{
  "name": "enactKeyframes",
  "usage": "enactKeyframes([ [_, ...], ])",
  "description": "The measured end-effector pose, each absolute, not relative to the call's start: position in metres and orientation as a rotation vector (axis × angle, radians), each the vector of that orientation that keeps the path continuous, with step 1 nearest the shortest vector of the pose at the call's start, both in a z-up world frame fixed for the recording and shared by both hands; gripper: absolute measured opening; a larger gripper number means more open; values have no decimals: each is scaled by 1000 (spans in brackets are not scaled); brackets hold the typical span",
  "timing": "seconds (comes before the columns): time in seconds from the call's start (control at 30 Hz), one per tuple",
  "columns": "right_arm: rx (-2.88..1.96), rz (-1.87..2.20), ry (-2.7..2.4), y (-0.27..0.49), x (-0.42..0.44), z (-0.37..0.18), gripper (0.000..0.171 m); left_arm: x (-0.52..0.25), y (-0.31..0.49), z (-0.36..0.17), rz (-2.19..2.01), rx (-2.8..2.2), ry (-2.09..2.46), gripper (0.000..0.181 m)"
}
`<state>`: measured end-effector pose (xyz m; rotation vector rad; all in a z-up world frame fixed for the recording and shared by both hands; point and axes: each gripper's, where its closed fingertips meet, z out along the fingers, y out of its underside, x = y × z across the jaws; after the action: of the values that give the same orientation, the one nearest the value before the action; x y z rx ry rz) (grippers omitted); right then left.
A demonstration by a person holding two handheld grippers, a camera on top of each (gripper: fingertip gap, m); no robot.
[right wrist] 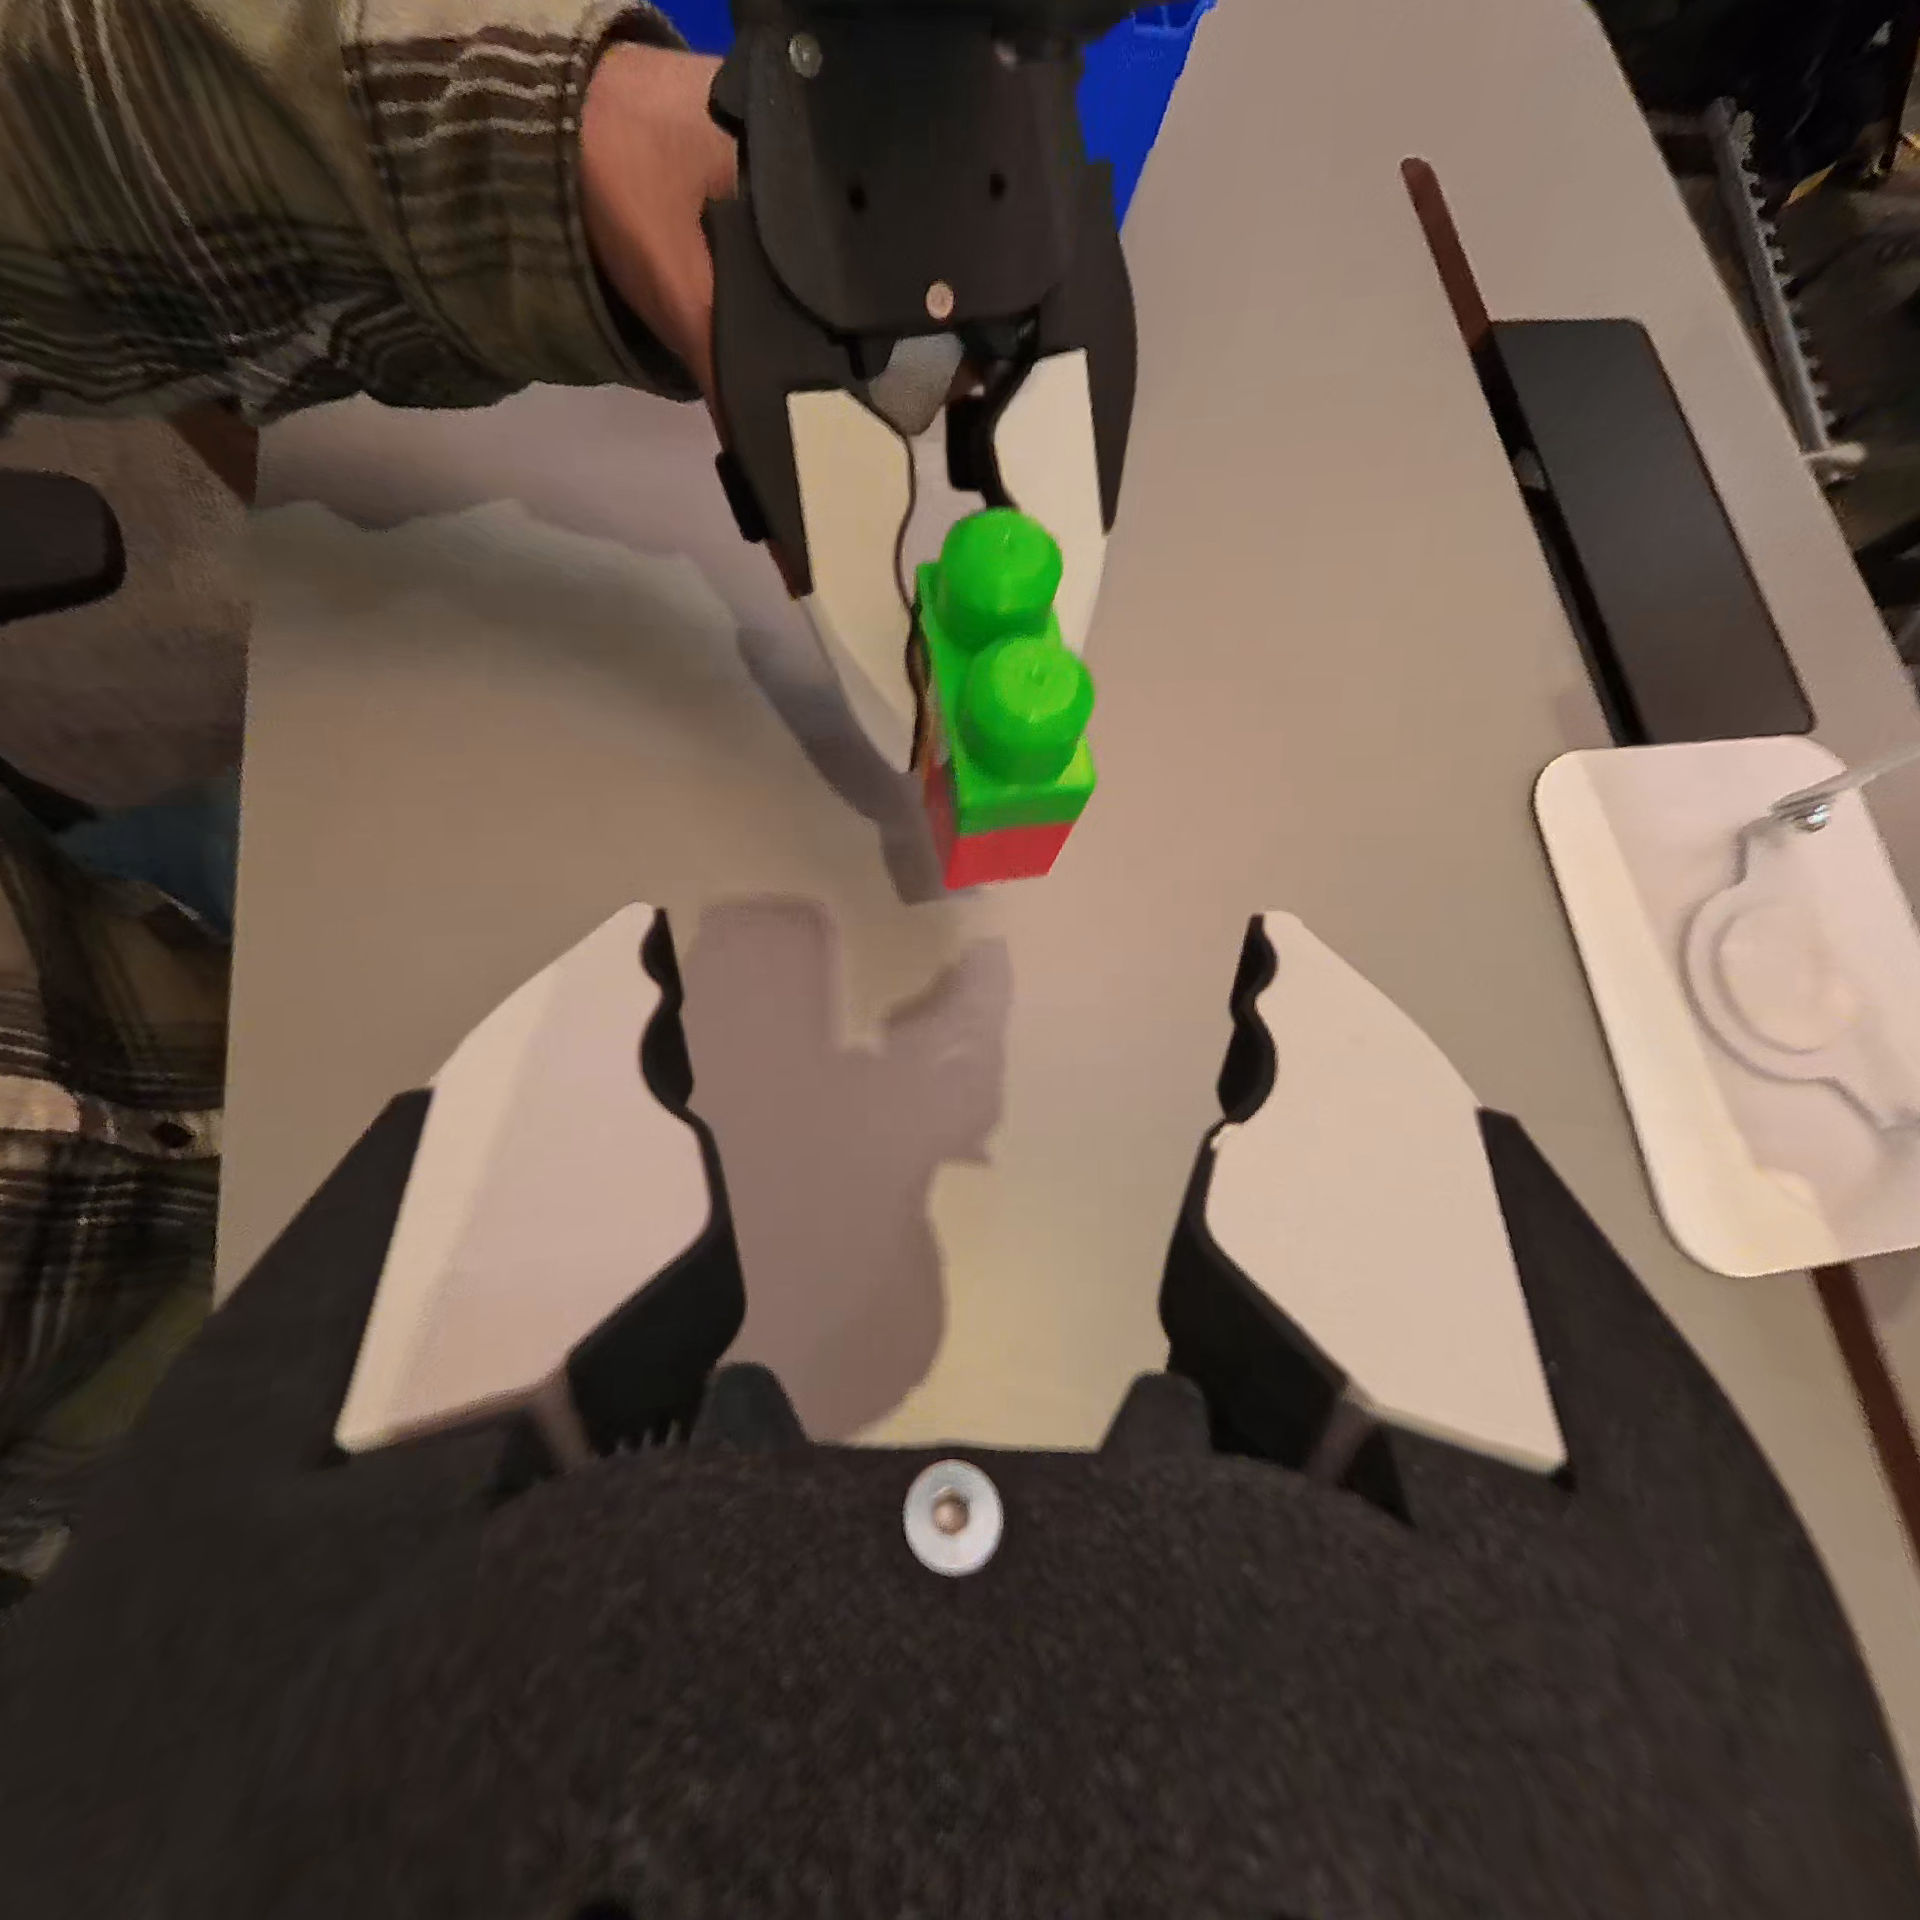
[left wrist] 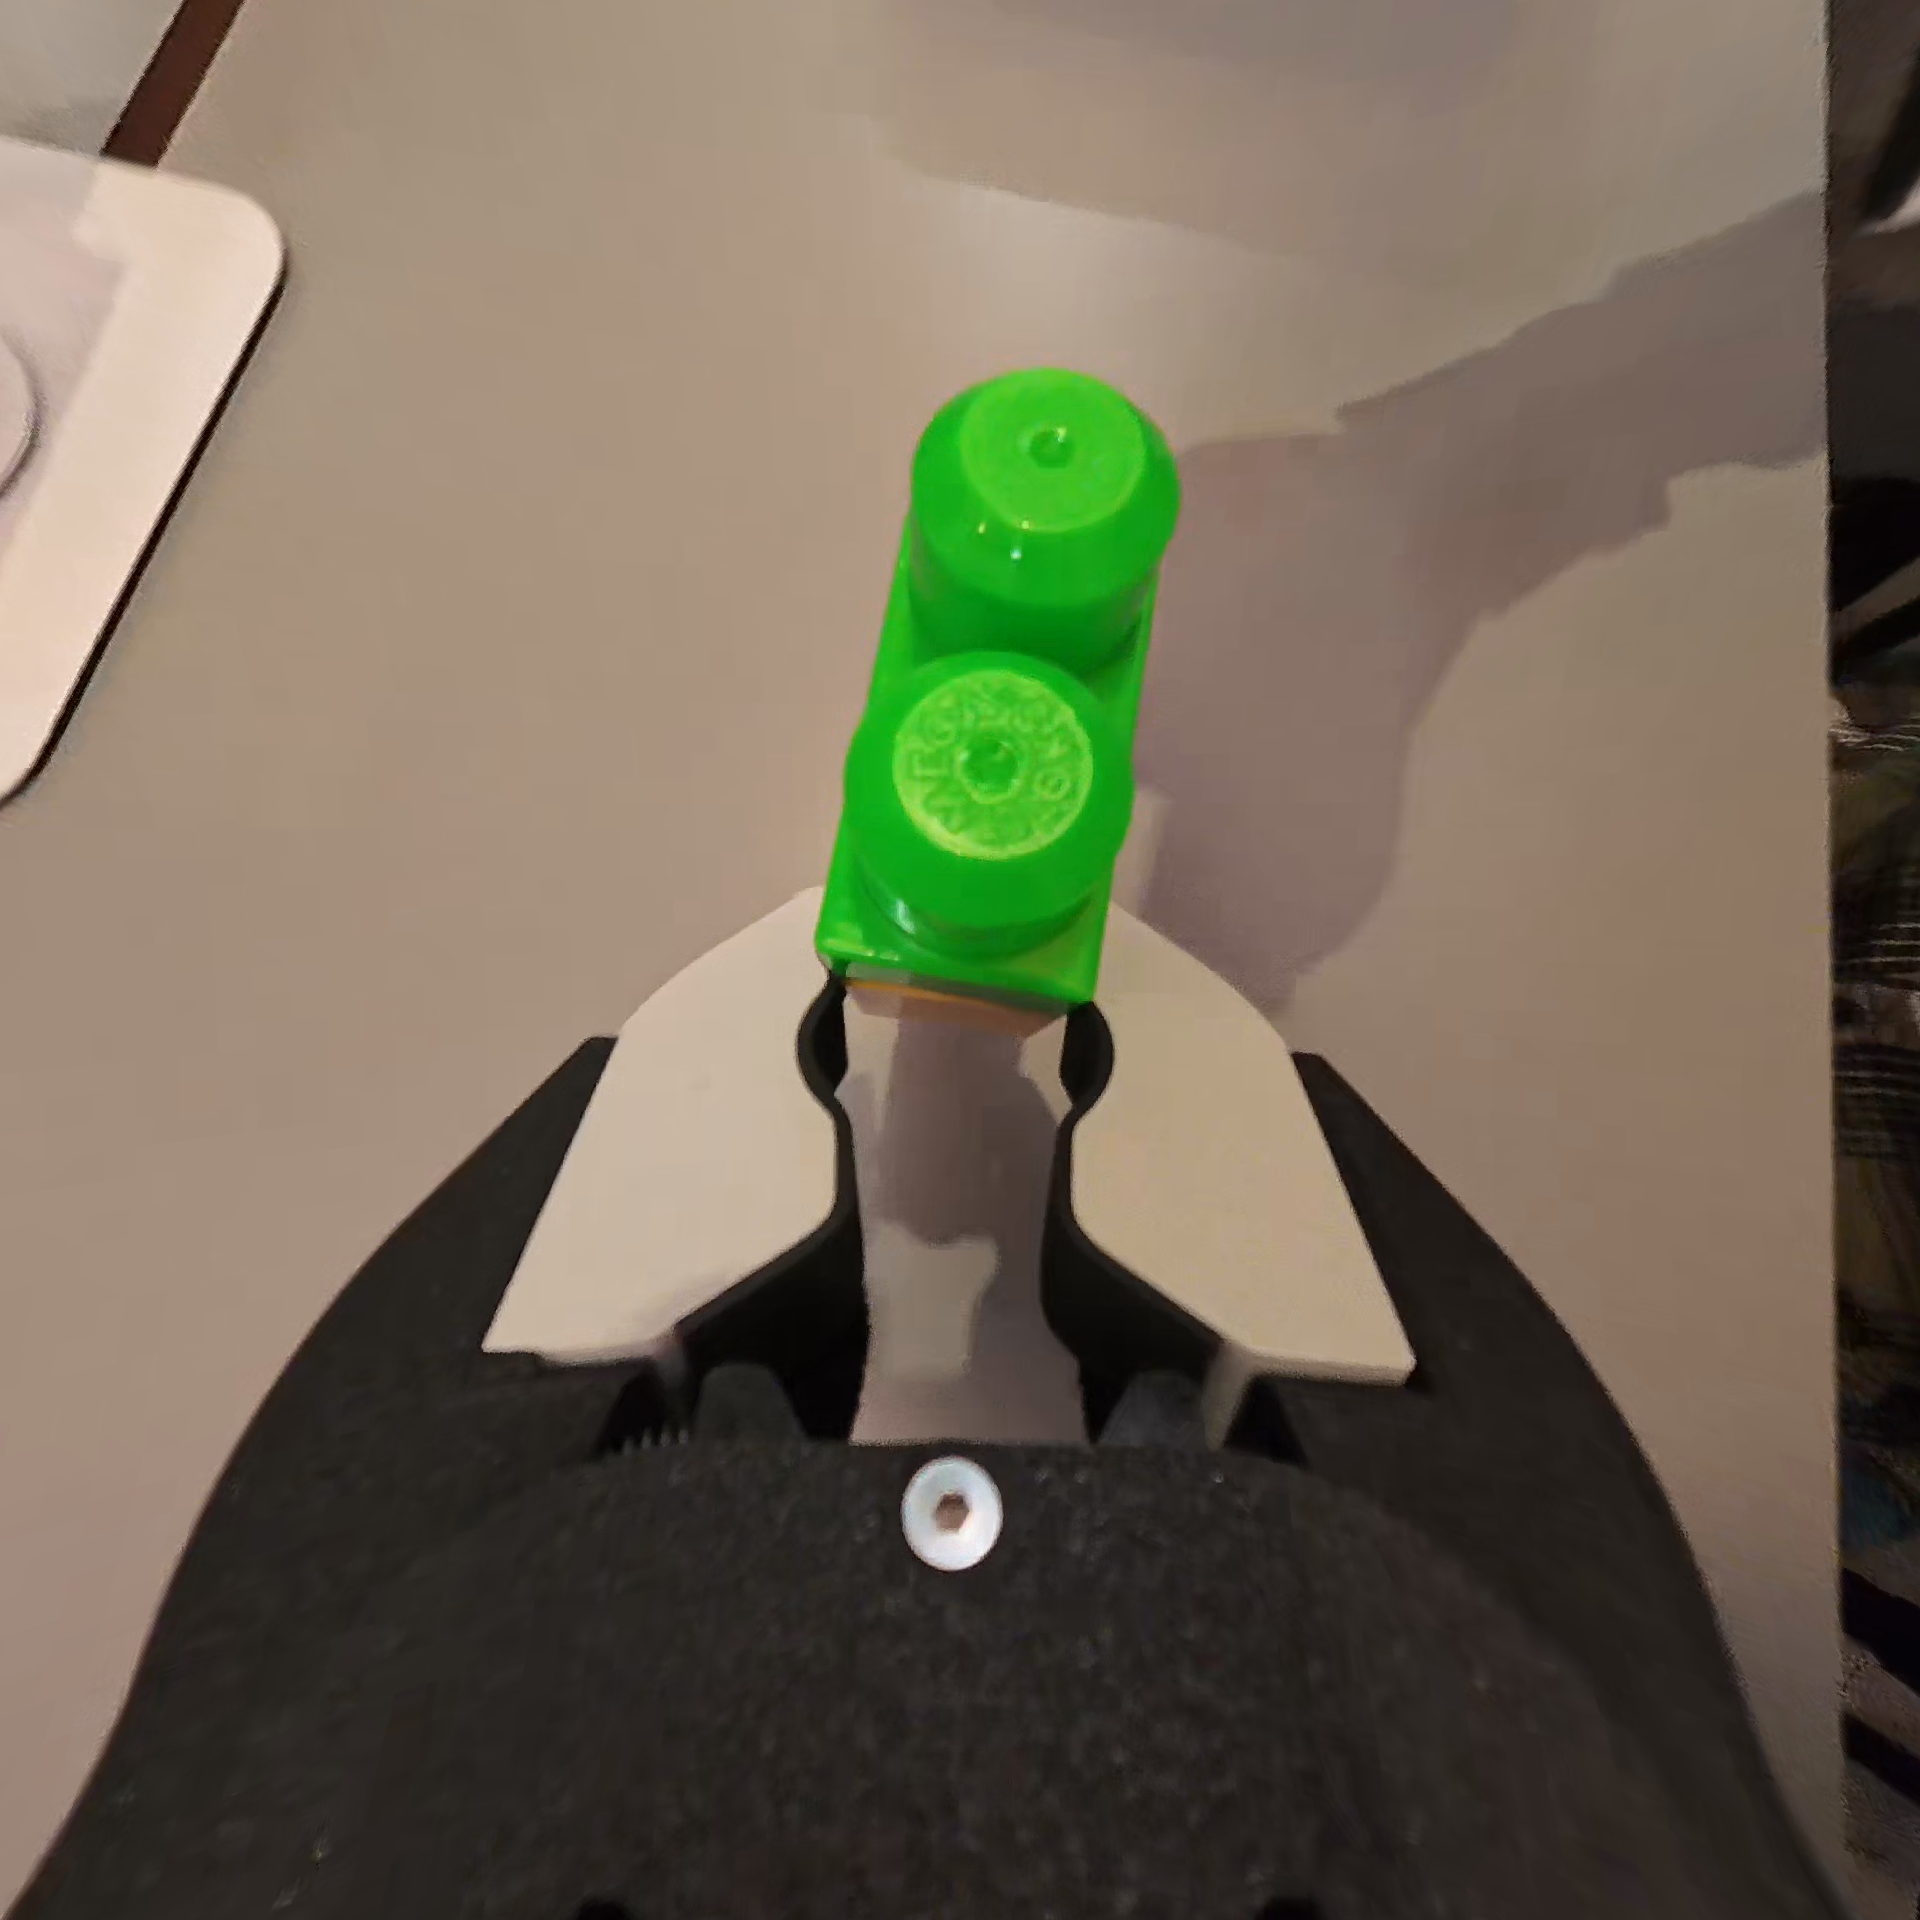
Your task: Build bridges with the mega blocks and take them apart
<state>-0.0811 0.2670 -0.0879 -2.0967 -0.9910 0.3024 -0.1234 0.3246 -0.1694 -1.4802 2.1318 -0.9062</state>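
A green two-stud mega block (left wrist: 997, 727) sits on top of a red block (right wrist: 1003, 857). My left gripper (left wrist: 961, 1003) is shut on this stack at its near end and holds it a little above the grey table (left wrist: 520, 623). In the left wrist view only a thin sliver of the lower block shows under the green one. In the right wrist view the left gripper (right wrist: 935, 748) comes in from the top with the green block (right wrist: 1003, 675) tilted toward me. My right gripper (right wrist: 956, 935) is open and empty, just short of the stack.
A white tray with a clear insert lies at the table's side (left wrist: 104, 416) (right wrist: 1714, 987). A black flat pad (right wrist: 1631, 520) lies behind it. A person's plaid sleeve (right wrist: 312, 208) is at the top left. The table edge (left wrist: 1829, 935) runs down the right. Some 12 cm of space lies between my two pairs of fingers.
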Motion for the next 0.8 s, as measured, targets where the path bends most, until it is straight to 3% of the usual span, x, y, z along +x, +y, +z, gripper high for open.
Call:
enactKeyframes([
  [0.6,-2234,353,-1222,266,-100,-85,59,-95,266,-129,-897,-1338,2196,38],
  [0.7,-2260,395,-1255,261,-101,-89,37,-92,263,-128,-918,-1332,2199,38],
  [0.8,-2293,367,-1278,258,-96,-94,36,-90,260,-131,-931,-1347,2211,38],
])
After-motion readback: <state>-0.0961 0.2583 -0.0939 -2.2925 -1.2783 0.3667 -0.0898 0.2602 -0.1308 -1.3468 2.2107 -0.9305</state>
